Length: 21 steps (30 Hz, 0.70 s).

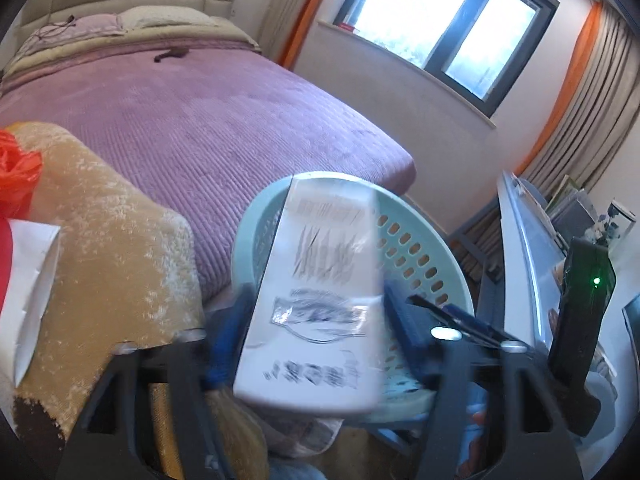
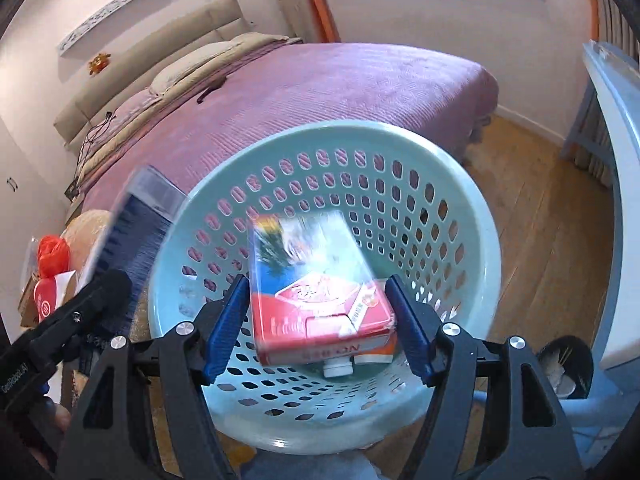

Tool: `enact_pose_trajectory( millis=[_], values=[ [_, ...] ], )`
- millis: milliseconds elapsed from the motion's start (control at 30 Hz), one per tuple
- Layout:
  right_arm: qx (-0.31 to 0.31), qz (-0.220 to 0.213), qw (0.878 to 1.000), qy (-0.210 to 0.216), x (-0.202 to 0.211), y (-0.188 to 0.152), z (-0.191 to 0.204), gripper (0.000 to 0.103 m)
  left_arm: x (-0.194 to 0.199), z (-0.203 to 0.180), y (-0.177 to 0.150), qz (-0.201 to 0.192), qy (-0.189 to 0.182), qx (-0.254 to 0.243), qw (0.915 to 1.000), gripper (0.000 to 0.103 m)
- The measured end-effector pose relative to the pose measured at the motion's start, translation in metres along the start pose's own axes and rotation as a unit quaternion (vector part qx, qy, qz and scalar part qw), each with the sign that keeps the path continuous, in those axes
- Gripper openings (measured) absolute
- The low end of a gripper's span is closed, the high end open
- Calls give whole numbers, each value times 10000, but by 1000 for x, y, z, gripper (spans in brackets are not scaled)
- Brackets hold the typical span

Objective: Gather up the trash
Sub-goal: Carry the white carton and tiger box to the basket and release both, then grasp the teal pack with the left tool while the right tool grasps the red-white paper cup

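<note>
Listing by size. Bed (image 2: 320, 92): purple ribbed cover, filling the field from nine to twelve o'clock behind everything else.

Basket (image 2: 472, 216): pale green plastic, perforated wall, mouth tilted toward my right wrist camera, standing at the foot of the bed.

Tan cushion (image 1: 112, 248): at nine o'clock in my left view, with white paper (image 1: 34, 284) and an orange bag (image 1: 18, 172) lying on it.

White packet (image 1: 316, 292): flat, printed with dark marks, pinched by my left gripper (image 1: 316, 320) at the basket's rim, blurred.

Red carton (image 2: 320, 292): printed label, white cap at six o'clock, sitting between the blue pads of my right gripper (image 2: 318, 320) over the basket's mouth. Jaws spread; I cannot tell whether either pad touches the carton.
</note>
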State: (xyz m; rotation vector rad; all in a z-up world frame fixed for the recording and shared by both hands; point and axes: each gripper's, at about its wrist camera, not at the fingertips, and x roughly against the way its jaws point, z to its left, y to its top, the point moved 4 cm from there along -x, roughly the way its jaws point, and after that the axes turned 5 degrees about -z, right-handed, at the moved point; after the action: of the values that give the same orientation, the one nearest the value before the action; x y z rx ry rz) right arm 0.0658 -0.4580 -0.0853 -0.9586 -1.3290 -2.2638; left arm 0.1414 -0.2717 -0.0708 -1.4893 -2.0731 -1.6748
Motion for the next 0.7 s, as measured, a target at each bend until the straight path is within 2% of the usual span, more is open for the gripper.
enact_pose_trajectory(
  millis=[200, 333, 533, 700],
  values=[
    [-25, 12, 9999, 150, 3, -4, 5, 66, 26, 11, -4, -221, -220, 207, 9993, 75],
    [234, -81, 9992, 323, 16, -5, 25, 66, 54, 26, -5, -531, -386, 781, 9948, 75],
    [813, -304, 9940, 666, 41, -8, 78, 66, 101, 44, -7, -984, -72, 943, 9906, 75],
    [1329, -396, 9851, 1021, 51, -22, 129, 66, 146, 68, -9, -1266, 428, 917, 9868, 77]
  ],
)
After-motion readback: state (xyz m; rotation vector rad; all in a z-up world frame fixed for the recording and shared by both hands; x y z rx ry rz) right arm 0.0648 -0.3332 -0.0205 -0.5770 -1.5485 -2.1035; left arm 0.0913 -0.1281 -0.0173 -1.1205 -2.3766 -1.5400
